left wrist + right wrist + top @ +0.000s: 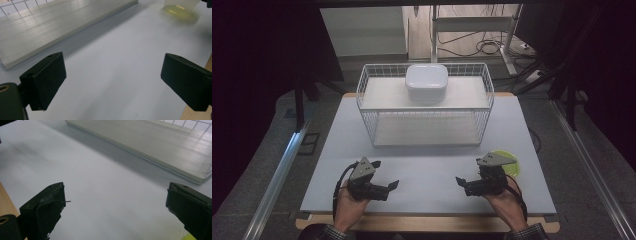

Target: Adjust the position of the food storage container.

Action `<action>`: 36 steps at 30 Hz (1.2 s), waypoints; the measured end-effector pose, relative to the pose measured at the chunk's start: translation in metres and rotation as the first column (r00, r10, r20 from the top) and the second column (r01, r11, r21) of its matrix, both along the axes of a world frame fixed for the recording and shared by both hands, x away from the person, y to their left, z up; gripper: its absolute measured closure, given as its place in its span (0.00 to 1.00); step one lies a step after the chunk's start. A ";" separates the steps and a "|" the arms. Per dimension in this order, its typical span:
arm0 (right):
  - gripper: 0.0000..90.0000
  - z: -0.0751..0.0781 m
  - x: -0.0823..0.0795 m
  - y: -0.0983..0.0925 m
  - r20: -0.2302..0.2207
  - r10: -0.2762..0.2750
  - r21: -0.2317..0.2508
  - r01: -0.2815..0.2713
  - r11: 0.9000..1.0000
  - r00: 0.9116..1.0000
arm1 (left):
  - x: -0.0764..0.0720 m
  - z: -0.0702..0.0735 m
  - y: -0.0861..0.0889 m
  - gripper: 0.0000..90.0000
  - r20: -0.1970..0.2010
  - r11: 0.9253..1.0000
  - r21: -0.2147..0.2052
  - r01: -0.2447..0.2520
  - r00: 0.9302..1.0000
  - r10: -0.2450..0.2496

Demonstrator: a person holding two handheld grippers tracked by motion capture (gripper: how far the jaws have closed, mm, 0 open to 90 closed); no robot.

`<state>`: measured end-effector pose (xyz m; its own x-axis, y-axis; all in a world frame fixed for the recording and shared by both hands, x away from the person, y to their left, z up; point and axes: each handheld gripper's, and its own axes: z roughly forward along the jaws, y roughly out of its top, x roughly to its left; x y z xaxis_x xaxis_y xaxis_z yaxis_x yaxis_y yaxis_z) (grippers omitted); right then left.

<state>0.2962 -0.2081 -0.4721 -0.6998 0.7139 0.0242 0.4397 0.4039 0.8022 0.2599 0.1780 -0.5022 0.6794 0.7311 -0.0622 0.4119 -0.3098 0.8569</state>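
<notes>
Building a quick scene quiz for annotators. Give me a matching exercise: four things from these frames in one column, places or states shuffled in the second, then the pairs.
Things
1. white rounded plastic box
2. round yellow-green plate
3. white wire-mesh shelf rack
4. left gripper

Places or states
A. at the far middle of the pale table top
B. near edge, to the left, jaws apart and holding nothing
C. on the rack's upper shelf
D. flat on the table just behind the right gripper

Pairs: 1-C, 2-D, 3-A, 4-B
</notes>
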 end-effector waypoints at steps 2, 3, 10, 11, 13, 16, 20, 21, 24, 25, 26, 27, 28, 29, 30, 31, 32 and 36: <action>0.01 0.001 0.001 -0.003 -0.006 -0.019 0.005 0.019 1.000 1.000 | 0.000 -0.001 0.001 0.06 -0.004 1.000 0.001 -0.003 1.000 0.003; 0.01 0.001 0.002 -0.004 -0.023 -0.033 0.009 0.033 0.999 0.999 | 0.000 -0.002 0.001 0.06 -0.004 1.000 0.003 -0.004 1.000 0.004; 0.29 0.005 0.004 -0.018 -0.033 -0.088 0.001 0.089 0.996 0.996 | 0.000 -0.004 0.000 0.07 -0.006 1.000 0.012 -0.002 1.000 0.002; 0.33 0.007 0.004 -0.021 -0.035 -0.098 0.004 0.098 0.995 0.995 | 0.000 -0.004 0.000 0.07 -0.006 1.000 0.013 -0.001 1.000 0.001; 0.43 0.009 0.005 -0.026 -0.033 -0.122 -0.004 0.122 0.993 0.992 | 0.000 -0.005 0.000 0.07 -0.008 1.000 0.015 0.002 1.000 -0.002; 0.57 0.012 0.006 -0.035 -0.024 -0.149 -0.009 0.149 0.989 0.989 | 0.001 -0.006 0.000 0.07 -0.006 1.000 0.015 0.001 1.000 -0.001; 0.71 0.016 0.009 -0.050 -0.025 -0.169 -0.001 0.169 0.986 0.985 | 0.001 -0.006 0.001 0.07 -0.005 1.000 0.009 -0.001 1.000 0.001; 0.72 0.017 0.009 -0.053 -0.022 -0.176 -0.002 0.176 0.984 0.984 | 0.001 -0.006 0.001 0.07 -0.006 1.000 0.009 -0.001 1.000 0.001; 0.77 0.018 0.011 -0.063 -0.016 -0.218 -0.005 0.218 0.976 0.976 | 0.001 -0.007 0.001 0.07 -0.009 1.000 0.011 0.000 1.000 0.000; 0.79 0.018 0.012 -0.067 -0.018 -0.237 -0.008 0.237 0.972 0.971 | 0.001 -0.007 0.000 0.07 -0.010 1.000 0.012 0.001 1.000 -0.001; 0.82 0.018 0.013 -0.070 -0.017 -0.256 -0.011 0.256 0.967 0.967 | 0.001 -0.007 0.000 0.07 -0.011 1.000 0.013 0.002 1.000 -0.002; 0.85 0.018 0.013 -0.074 -0.021 -0.271 -0.009 0.271 0.962 0.962 | 0.002 -0.008 0.000 0.07 -0.012 1.000 0.012 0.003 1.000 -0.003; 0.88 0.017 0.014 -0.077 -0.023 -0.282 -0.009 0.282 0.959 0.959 | 0.002 -0.008 0.000 0.07 -0.015 1.000 0.014 0.005 1.000 -0.005; 0.91 0.017 0.014 -0.081 -0.022 -0.293 -0.011 0.293 0.956 0.956 | 0.002 -0.009 0.000 0.07 -0.017 1.000 0.016 0.006 1.000 -0.006; 0.94 0.018 0.014 -0.084 -0.014 -0.306 -0.014 0.305 0.952 0.952 | 0.003 -0.009 0.000 0.07 -0.016 1.000 0.016 0.005 1.000 -0.005; 0.96 0.018 0.015 -0.088 -0.009 -0.316 -0.015 0.316 0.949 0.949 | 0.003 -0.010 0.000 0.07 -0.017 1.000 0.018 0.005 1.000 -0.005; 0.98 0.019 0.015 -0.091 -0.005 -0.326 -0.013 0.326 0.945 0.945 | 0.003 -0.010 0.000 0.07 -0.017 1.000 0.020 0.005 1.000 -0.005; 1.00 0.019 0.016 -0.108 0.009 -0.378 -0.011 0.378 0.926 0.926 | 0.003 -0.010 0.001 0.07 -0.015 1.000 0.016 0.003 1.000 -0.002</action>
<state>0.3122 -0.3164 -0.4533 -0.3785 0.9255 0.0099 0.5566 0.2191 0.8014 0.2631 0.1788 -0.5125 0.6803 0.7304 -0.0609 0.4241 -0.3245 0.8455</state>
